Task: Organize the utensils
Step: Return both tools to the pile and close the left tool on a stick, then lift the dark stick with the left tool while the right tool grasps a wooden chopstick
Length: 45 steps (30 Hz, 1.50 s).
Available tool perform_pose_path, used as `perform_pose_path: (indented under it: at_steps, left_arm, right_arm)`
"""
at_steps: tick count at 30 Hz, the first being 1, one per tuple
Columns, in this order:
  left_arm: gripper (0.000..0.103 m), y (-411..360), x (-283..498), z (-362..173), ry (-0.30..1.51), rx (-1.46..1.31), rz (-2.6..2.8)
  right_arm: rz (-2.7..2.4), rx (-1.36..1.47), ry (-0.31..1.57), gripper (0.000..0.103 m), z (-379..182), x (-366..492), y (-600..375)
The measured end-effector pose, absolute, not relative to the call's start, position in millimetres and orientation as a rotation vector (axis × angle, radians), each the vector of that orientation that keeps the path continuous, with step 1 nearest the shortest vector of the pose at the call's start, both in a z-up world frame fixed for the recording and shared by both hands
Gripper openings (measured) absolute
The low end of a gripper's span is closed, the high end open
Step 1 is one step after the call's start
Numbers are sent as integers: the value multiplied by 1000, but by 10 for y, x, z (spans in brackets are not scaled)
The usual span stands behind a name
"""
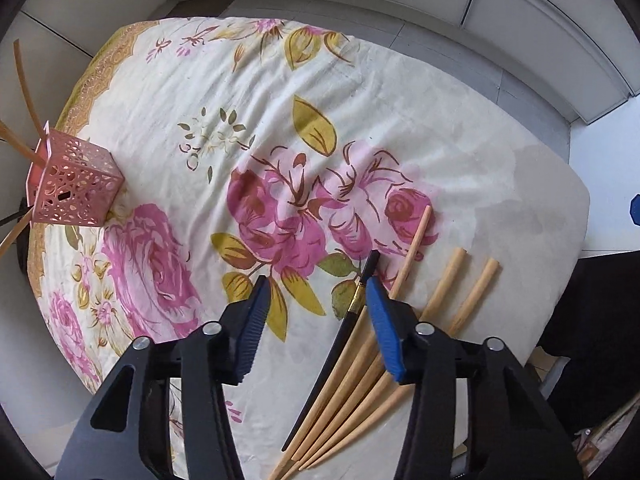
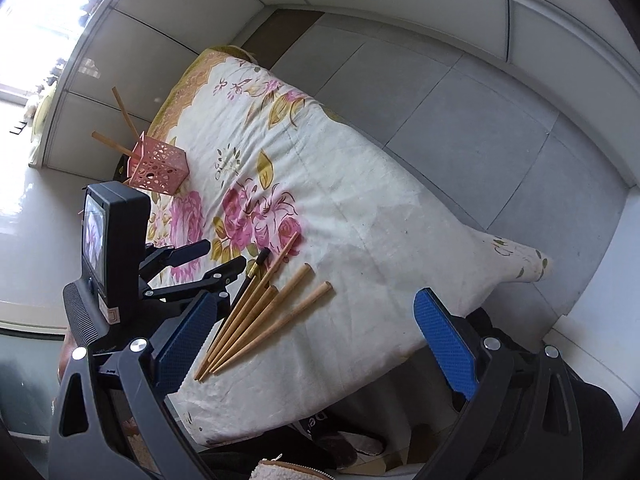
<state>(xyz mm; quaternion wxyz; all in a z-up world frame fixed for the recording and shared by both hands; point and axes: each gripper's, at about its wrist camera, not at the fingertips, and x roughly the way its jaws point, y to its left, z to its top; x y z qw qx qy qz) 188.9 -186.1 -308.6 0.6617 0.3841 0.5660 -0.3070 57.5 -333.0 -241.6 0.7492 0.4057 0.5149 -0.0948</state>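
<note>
Floral cloth (image 1: 360,92) covers a tabletop set against pale wall panels. Left tongs (image 1: 316,320) point straight down at the near right part of the cloth, jaws partly apart with nothing between the pads; the right pad (image 1: 384,332) sits over a fan of wooden chopsticks (image 1: 360,364), beside one black chopstick (image 1: 352,312). Right tongs (image 2: 320,344) angle downward from the near edge, jaws wide and empty, the same chopsticks (image 2: 256,320) lying ahead. A pink pierced holder (image 1: 76,188) stands far left, already holding chopsticks.
</note>
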Motion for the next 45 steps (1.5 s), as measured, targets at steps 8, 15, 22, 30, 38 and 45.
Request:
perform_pose_path:
  at_steps: [8,15,22,30,38,45]
  left_arm:
    - [46,-1934,1911,-3153,1312,869,-729]
    - [46,-2034,1875,-3244,1330,871,-759]
    - [10,-2049,1893,-3346,1385,799,-825]
    - [8,-1782,1997,-3227,1321,687,-771]
    - [6,-1104,2086,-2573,1152,492,-730]
    - [6,-638,2141,-2125,1037,417,-722]
  right_arm:
    - [-206,911,1151,96,-2487,613,-3362]
    - [-222,936,1144,96,-2505,614,-3422]
    - [-253,962,1150,96,-2560,600,-3522]
    - [-255,958,1212,96,-2709,824,-3418]
    - [-266,964,1335,73,-3002,1415,-3098]
    - [-343,928,1408,61,-3177,1686,-2821]
